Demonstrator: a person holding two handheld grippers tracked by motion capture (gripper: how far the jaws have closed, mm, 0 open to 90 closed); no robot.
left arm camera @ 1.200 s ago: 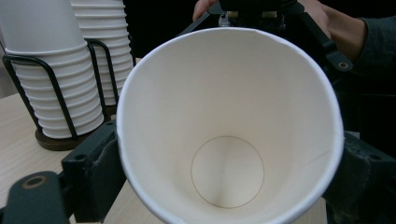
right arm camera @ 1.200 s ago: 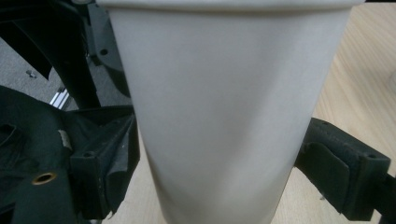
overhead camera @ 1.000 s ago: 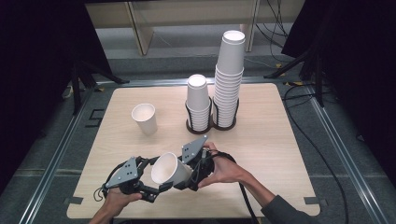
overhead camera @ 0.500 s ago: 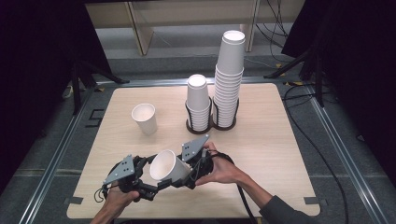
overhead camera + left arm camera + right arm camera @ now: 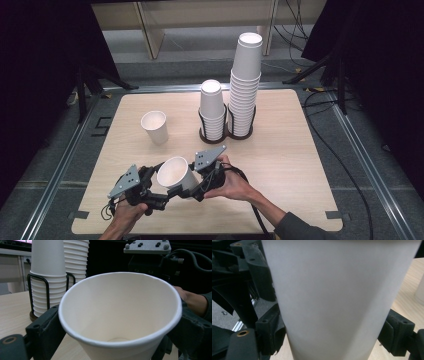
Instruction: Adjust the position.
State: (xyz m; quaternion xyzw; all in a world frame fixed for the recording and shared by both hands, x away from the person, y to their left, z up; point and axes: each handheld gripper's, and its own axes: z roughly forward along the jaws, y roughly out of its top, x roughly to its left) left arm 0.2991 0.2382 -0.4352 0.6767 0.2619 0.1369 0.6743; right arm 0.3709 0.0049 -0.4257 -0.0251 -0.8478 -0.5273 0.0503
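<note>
high view: two cup stacks (image 5: pixel 232 107) in a black rack, one loose cup (image 5: pixel 155 127) at the table's (image 5: pixel 280 150) ten o'clock, one held cup (image 5: pixel 175 173) near six o'clock. both hands are low; left gripper (image 5: pixel 162 192) and right gripper (image 5: pixel 187 190) meet under it. left gripper view: its jaws, lately closing, flank the held cup (image 5: pixel 120 315) below the rim. right gripper view: jaws clamp the held cup's (image 5: pixel 337 297) wall.

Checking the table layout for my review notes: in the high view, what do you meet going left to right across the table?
Left gripper → lone upright cup → tilted cup held between the grippers → right gripper → shorter cup stack → taller cup stack.
</note>
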